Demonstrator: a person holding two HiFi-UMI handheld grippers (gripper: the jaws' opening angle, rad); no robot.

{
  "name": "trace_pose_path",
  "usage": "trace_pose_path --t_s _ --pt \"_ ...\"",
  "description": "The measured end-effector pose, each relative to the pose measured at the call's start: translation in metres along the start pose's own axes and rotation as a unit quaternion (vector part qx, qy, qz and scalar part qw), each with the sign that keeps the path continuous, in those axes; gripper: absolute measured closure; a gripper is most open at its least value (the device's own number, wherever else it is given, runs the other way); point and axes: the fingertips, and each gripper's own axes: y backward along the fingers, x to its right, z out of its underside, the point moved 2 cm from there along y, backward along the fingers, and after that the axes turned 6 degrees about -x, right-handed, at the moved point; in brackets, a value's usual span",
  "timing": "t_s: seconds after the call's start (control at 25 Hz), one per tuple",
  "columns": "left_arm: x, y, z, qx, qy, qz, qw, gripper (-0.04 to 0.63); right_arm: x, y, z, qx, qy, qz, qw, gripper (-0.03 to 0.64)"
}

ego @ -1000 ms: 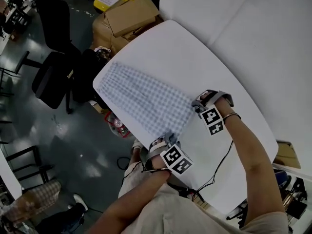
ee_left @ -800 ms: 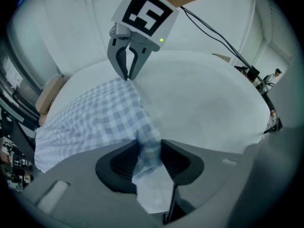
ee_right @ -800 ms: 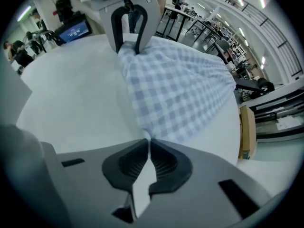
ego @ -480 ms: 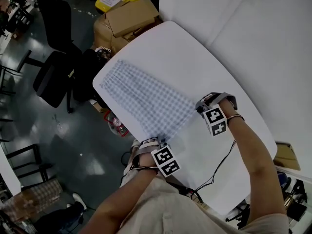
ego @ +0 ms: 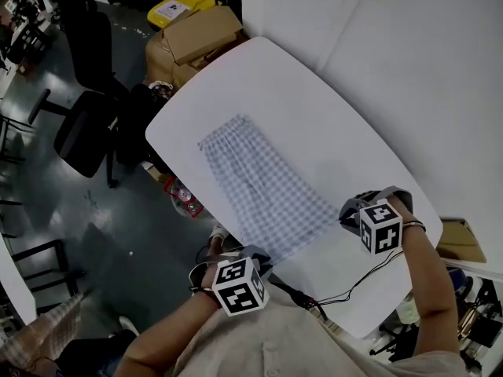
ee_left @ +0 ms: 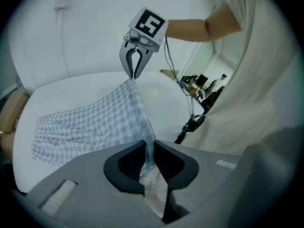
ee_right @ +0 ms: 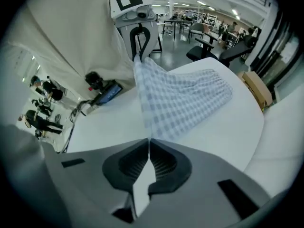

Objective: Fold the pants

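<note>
The blue-and-white checked pants (ego: pixel 263 191) lie stretched along the white oval table (ego: pixel 314 108), waistband at the far end. My left gripper (ego: pixel 259 256) is at the near left corner of the cloth; its jaws have just been closing and now pinch that corner (ee_left: pixel 148 148). My right gripper (ego: pixel 350 210) is shut on the other near corner (ee_right: pixel 148 144). Both hold the near edge lifted and taut between them. In the left gripper view the right gripper (ee_left: pixel 134 70) shows pinching the cloth; the left gripper (ee_right: pixel 139 51) shows likewise in the right gripper view.
Cardboard boxes (ego: pixel 192 38) and a yellow bin (ego: pixel 177 6) stand beyond the table's far end. Black chairs (ego: pixel 86 128) stand on the floor at left. A black cable (ego: pixel 346 293) trails over the table's near edge. A white surface (ego: pixel 409 61) runs along the right.
Both grippers closed on the pants' near corners, then rose and pulled toward me. The pants slid along the table, away from its far left edge.
</note>
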Motion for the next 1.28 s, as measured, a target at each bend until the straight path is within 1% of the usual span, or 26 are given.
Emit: trace_pose_path --t_s 0.08,0.16,0.24,0.32,0.48,0.6,0.72,0.88,1.0,1.08,1.16,1.28 --pt "0.020 0.017 -0.010 0.024 0.004 0.047 0.9986 0.532 -0.022 0.022 0.001 0.010 -0.023 -0.021 0.999 0.592" --pt "0.031 0.029 -0.018 0.035 0.002 0.074 0.9966 0.532 -0.031 0.042 0.001 0.013 -0.032 -0.026 0.999 0.592" --pt "0.028 0.035 -0.022 0.036 0.000 0.073 0.9967 0.531 -0.026 0.055 -0.001 0.009 -0.026 -0.014 1.000 0.592" --pt "0.013 0.039 -0.021 0.037 0.010 0.059 0.9975 0.531 -0.008 0.060 -0.005 0.002 -0.013 0.002 1.000 0.592" --pt "-0.030 0.054 -0.012 0.056 0.062 0.043 0.9955 0.531 0.042 0.064 -0.021 -0.016 0.014 0.017 1.000 0.592" --pt "-0.061 0.068 -0.001 0.081 0.109 0.056 0.9891 0.531 0.085 0.067 -0.036 -0.024 0.024 0.018 0.999 0.592" --pt "-0.090 0.082 0.013 0.107 0.148 0.096 0.9784 0.531 0.127 0.070 -0.053 -0.030 0.031 0.013 0.999 0.592" --pt "-0.140 0.097 0.032 0.137 0.192 0.158 0.9590 0.531 0.184 0.067 -0.073 -0.040 0.032 0.004 0.999 0.592" --pt "-0.183 0.100 0.050 0.129 0.209 0.184 0.9517 0.531 0.223 0.056 -0.086 -0.046 0.026 -0.005 0.999 0.592" --pt "-0.209 0.097 0.062 0.121 0.222 0.210 0.9444 0.531 0.249 0.044 -0.094 -0.044 0.016 -0.010 0.999 0.592" --pt "-0.236 0.092 0.073 0.116 0.245 0.240 0.9321 0.531 0.272 0.029 -0.099 -0.042 0.002 -0.016 0.999 0.592" --pt "-0.270 0.078 0.089 0.113 0.284 0.276 0.9111 0.531 0.296 0.005 -0.103 -0.041 -0.021 -0.029 0.999 0.592"
